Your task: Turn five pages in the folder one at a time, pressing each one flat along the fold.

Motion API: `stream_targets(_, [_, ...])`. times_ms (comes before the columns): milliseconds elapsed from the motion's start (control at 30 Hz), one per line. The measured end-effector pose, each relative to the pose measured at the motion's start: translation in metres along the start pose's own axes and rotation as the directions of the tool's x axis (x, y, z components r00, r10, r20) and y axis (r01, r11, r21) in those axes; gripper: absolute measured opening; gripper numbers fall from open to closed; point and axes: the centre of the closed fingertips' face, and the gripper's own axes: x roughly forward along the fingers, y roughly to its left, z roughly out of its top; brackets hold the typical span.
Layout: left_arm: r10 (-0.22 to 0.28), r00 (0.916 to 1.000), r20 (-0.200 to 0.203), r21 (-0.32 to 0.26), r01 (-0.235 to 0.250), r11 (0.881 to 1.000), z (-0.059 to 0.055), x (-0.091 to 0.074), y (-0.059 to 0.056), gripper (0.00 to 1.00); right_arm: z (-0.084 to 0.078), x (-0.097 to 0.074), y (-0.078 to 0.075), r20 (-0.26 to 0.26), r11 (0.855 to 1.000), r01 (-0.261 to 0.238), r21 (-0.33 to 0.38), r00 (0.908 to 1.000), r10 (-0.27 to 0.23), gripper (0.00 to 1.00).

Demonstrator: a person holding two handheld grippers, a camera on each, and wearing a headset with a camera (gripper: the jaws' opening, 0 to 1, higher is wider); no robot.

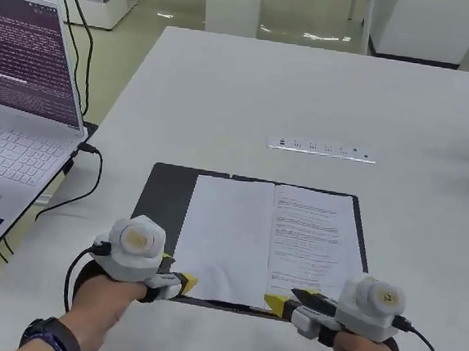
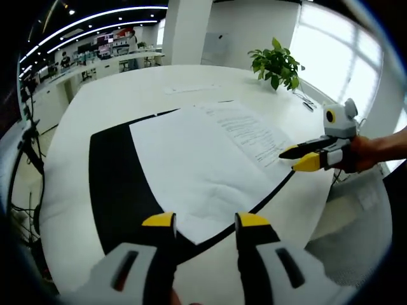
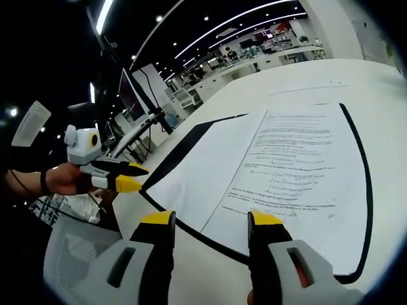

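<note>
folder [image 1: 162, 206]: lying open on worktop [image 1: 307, 91]
left gripper [image 1: 182, 283]: pointing at near edge, jaws spread
right gripper [image 1: 277, 304]: same edge, jaws spread

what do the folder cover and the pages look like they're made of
Folder cover: matte black, probably plastic or coated board; it lies flat and stiff with no glare. Pages: thin white matte paper; the blank one shows soft wrinkles, the other carries printed text.
</note>
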Motion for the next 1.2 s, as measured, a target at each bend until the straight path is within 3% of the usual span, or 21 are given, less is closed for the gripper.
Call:
stream_targets(233, [0.005,0.9998,0.017,-0.014,-0.004,1.0,0.002,-0.018,0.006,0.42,0.013,-0.032,-0.026,0.061,0.998,0.062,0.008,0.9962,-0.062,0.48])
stream_targets(367, [0.019,0.999,0.041,-0.023,-0.018,1.0,0.008,-0.031,0.008,0.46,0.016,-0.047,-0.033,0.076,0.996,0.087,0.001,0.9934,-0.087,0.51])
stream_targets(500, [0.038,0.998,0.051,-0.005,-0.038,0.999,0.011,-0.041,0.01,0.5,0.023,-0.063,-0.037,0.127,0.994,0.108,0.021,0.9858,-0.11,0.53])
stream_targets(867, [0.072,0.9903,0.118,-0.028,-0.069,0.997,0.019,-0.068,0.011,0.61,0.025,-0.084,-0.024,0.159,0.99,0.14,-0.018,0.978,-0.135,0.65])
stream_targets(1200, [0.089,0.985,0.148,-0.072,-0.079,0.994,0.007,-0.076,0.003,0.69,0.028,-0.109,-0.024,0.177,0.983,0.178,-0.054,0.9701,-0.166,0.67])
